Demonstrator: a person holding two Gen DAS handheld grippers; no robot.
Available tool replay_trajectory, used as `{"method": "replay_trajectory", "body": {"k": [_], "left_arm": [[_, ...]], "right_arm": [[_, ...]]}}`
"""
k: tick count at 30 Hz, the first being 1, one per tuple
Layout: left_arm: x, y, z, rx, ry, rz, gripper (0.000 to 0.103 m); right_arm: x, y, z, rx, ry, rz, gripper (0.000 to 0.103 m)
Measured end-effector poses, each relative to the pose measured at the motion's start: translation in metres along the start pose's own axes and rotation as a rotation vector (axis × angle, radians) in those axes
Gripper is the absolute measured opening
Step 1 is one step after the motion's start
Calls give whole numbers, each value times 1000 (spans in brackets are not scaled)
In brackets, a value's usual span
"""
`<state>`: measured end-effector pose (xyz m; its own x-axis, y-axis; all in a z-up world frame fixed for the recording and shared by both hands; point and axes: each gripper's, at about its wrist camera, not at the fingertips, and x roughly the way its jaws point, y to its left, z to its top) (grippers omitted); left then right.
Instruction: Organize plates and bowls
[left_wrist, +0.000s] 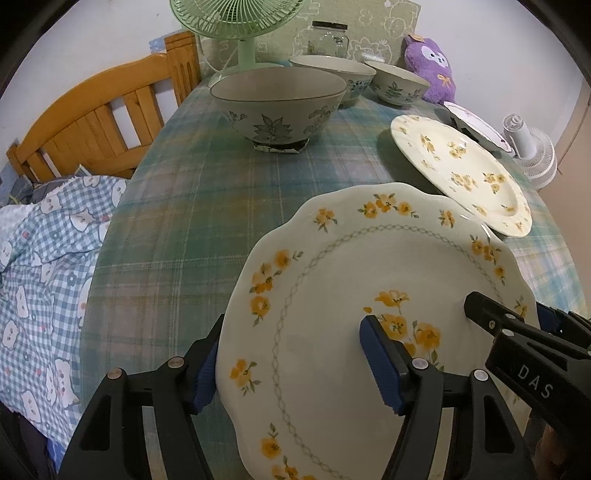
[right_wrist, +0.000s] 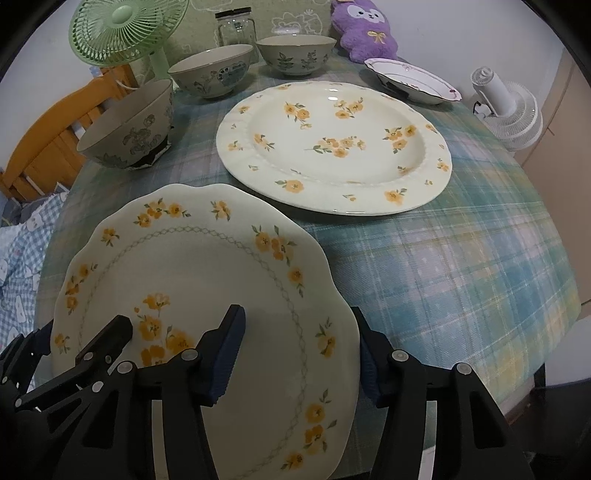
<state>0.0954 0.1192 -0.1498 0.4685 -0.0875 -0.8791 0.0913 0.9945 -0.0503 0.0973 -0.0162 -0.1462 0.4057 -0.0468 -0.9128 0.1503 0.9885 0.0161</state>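
A pale scalloped plate (left_wrist: 332, 277) (right_wrist: 192, 266) with orange flowers lies on the plaid cloth, nearest to me. My left gripper (left_wrist: 293, 332) straddles its left rim, one finger outside the edge and the other over the plate's face, with a wide gap between them. My right gripper (right_wrist: 295, 314) straddles the right rim the same way. Neither gripper's pads visibly press on it. Behind it sits a large round cream plate (left_wrist: 461, 166) (right_wrist: 332, 147). Three grey leaf-patterned bowls (left_wrist: 277, 107) (right_wrist: 129, 133) stand further back, and a small pink-trimmed dish (right_wrist: 413, 79) lies at the far right.
At the table's back stand a green fan (right_wrist: 122, 33), a glass jar (right_wrist: 236, 27) and a purple plush toy (right_wrist: 365, 29). A white fan (right_wrist: 509, 110) stands off the right edge. To the left are a wooden frame (left_wrist: 92, 122) and checked bedding (left_wrist: 44, 277).
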Motion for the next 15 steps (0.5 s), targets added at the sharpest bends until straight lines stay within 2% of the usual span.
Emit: {"method": "replay_trajectory", "body": {"k": [9, 15], "left_arm": [[-30, -5, 19, -5, -18, -6, 70], [-47, -21, 31, 31, -57, -20, 70]], "right_arm": [[-35, -2, 18, -17, -18, -10, 59], [-57, -18, 29, 3, -56, -30, 59]]}}
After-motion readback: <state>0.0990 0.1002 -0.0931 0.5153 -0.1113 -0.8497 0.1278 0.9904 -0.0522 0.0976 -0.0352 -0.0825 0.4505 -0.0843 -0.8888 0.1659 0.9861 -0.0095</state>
